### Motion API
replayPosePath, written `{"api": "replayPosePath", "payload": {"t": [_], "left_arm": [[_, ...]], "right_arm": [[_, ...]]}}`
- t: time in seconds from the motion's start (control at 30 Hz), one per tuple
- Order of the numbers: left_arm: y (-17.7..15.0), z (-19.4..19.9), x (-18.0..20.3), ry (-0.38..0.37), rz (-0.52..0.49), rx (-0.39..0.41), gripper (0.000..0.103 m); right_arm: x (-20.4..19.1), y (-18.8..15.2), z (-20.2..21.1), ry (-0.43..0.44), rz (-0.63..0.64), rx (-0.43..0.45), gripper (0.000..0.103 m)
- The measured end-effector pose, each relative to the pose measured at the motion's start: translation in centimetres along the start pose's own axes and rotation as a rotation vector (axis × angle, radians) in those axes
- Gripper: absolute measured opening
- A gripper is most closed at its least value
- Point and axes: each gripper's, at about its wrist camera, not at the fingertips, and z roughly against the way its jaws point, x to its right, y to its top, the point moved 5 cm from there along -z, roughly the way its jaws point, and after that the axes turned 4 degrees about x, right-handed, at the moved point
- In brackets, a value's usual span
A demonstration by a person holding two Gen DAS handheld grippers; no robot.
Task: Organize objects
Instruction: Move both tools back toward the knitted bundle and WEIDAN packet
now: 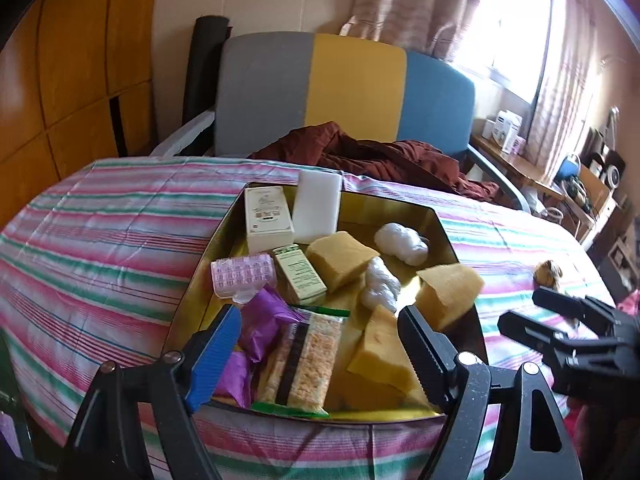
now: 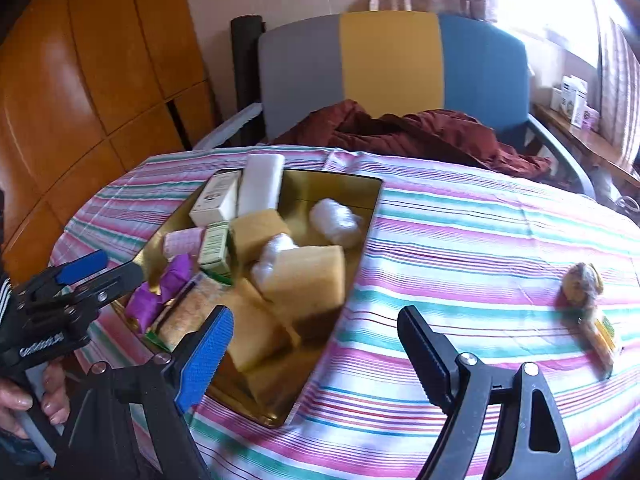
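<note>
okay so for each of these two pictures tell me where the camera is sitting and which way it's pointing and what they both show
Left wrist: sits on the left claw, looking forward over the gold tray toward the striped chair; its own open fingers frame the tray, and the right claw shows at the right edge.
Right wrist: sits on the right claw, facing the striped tablecloth right of the tray; its own open fingers show, with the left claw and a hand at left.
Shared: tray, yellow sponges, chair, small brown toy.

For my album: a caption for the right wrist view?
Open right gripper hovers over a gold tray of sponges and packets on a striped tablecloth.
</note>
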Motion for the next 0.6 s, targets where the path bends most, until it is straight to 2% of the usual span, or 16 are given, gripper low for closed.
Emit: {"api": "replayPosePath", "payload": {"t": [0.27,0.6], "left_arm": [[-0.3,0.9,2.1,-0.022,-0.066,0.008,0.081],[-0.3,1.2,4.8,-0.087,-0.121,0.006,0.081]], "right_arm": [[4.1,-0.5,0.7,-0.077,-0.053,-0.014,0.086],[12.8,-1.0,1.7,-0.182,-0.193,-0.07,0.086]]}}
